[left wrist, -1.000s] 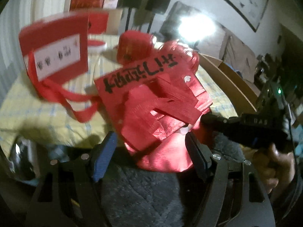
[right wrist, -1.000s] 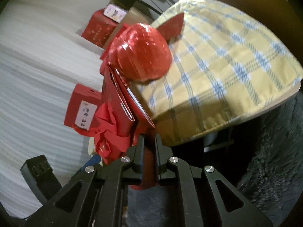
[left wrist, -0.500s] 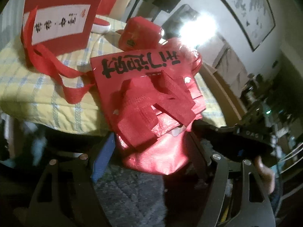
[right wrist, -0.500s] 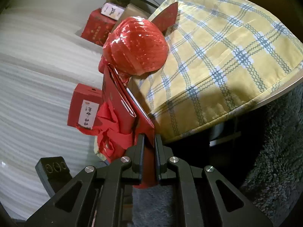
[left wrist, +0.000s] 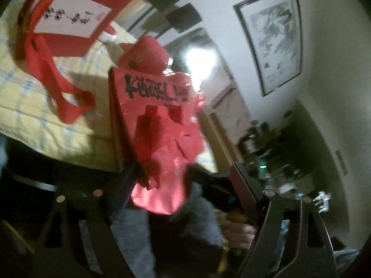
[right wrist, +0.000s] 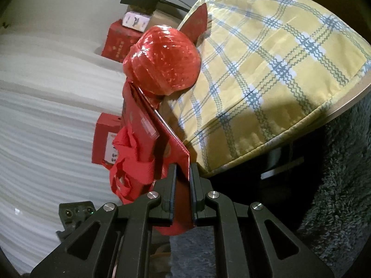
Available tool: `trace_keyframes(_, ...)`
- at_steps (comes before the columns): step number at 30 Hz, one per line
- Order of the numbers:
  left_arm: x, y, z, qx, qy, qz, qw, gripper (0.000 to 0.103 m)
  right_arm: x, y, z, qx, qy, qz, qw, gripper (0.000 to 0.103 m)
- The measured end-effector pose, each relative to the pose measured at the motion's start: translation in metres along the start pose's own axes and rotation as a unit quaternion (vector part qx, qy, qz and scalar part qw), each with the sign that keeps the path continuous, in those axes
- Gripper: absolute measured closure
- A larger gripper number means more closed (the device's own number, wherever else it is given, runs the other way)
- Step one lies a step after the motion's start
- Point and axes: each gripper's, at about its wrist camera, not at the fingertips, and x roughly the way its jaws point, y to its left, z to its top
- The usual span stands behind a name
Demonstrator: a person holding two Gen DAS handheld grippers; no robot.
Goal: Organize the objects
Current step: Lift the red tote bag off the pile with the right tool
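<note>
A red woven bag [left wrist: 162, 120] with black characters hangs off the edge of the table [left wrist: 34, 106], its handles crumpled on its front. My left gripper [left wrist: 183, 171] has the bag's lower part between its fingers. Its jaws are opening; the right pad stands well off the bag. My right gripper [right wrist: 183, 168] is shut on the bag's [right wrist: 148, 134] bottom edge, seen edge-on here. A round, shiny red package [right wrist: 162, 60] leans on the bag's top at the table edge. A red box with a white label [left wrist: 69, 16] and red ribbon straps stands on the yellow checked cloth.
A grey shaggy rug [right wrist: 343, 162] covers the floor below the table [right wrist: 266, 69]. Red boxes [right wrist: 118, 41] and a small white box are stacked beyond the table by white curtains. A framed picture [left wrist: 273, 39] hangs on the wall. A hand [left wrist: 238, 234] shows low in the left view.
The left view has rolled and shifted, so the bag now looks narrower and more side-on. The left jaws have widened a little. The right gripper keeps its grip and has hardly moved.
</note>
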Motion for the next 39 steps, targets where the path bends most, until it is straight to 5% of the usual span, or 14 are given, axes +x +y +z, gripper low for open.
trace_keyframes(3,0.005,0.008,-0.001,0.002,0.019,0.068,0.9975,0.033,0.000,-0.003,0.001,0.010,0.005,0.007,1.000,0.095)
trace_keyframes(9,0.018,0.013,-0.021,0.006,0.062,0.109,0.9921,0.033,-0.001,-0.005,0.002,0.014,0.006,0.012,1.000,0.096)
trace_keyframes(17,0.022,0.016,-0.015,-0.038,0.050,0.057,0.9964,0.033,-0.001,0.001,0.003,-0.009,0.012,-0.003,1.000,0.096)
trace_keyframes(23,0.026,0.014,-0.011,-0.024,0.050,0.062,0.9966,0.073,0.001,0.013,0.000,-0.057,0.018,-0.039,0.997,0.094)
trace_keyframes(26,0.029,0.020,-0.012,-0.030,0.061,0.061,0.9958,0.078,0.004,0.026,-0.003,-0.096,0.019,-0.074,0.992,0.090)
trace_keyframes(32,0.024,0.017,-0.010,-0.022,0.052,0.051,0.9971,0.083,0.008,0.028,-0.005,-0.097,0.024,-0.077,0.992,0.087)
trace_keyframes(34,0.024,0.018,-0.010,-0.023,0.059,0.045,0.9970,0.086,0.010,0.032,-0.006,-0.105,0.031,-0.085,0.990,0.081)
trace_keyframes(37,0.026,0.032,-0.007,-0.074,0.083,-0.005,0.9938,0.092,0.017,0.031,-0.010,-0.091,0.066,-0.069,0.991,0.056)
trace_keyframes(39,0.028,0.035,-0.006,-0.083,0.087,-0.007,0.9927,0.092,0.023,0.028,-0.014,-0.077,0.088,-0.048,0.992,0.056)
